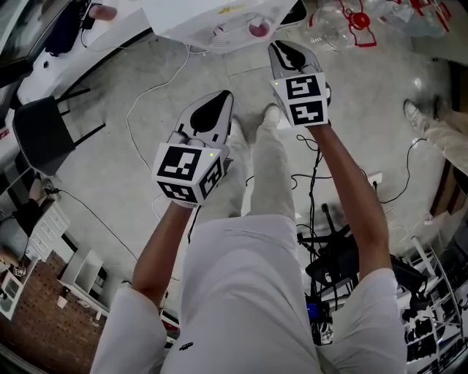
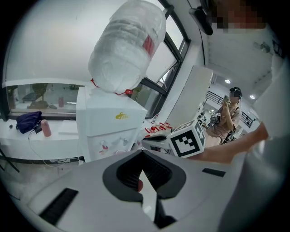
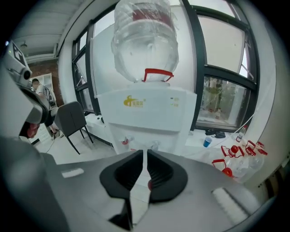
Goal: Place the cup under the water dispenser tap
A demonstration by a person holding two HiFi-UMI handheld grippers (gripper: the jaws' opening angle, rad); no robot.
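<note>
Before the white water dispenser [image 1: 212, 14], pink cup [image 1: 257, 28] upright in its tap recess, mouth up, long axis vertical, left gripper [image 1: 223, 101] and right gripper [image 1: 280, 48] closed, empty.

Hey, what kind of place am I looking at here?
Likely an office or lab workroom: a water dispenser, a chair by big windows, and loose cables.

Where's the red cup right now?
Head view, top centre: the red cup sits in the white water dispenser's front recess, just beyond the tip of the right gripper.
</note>
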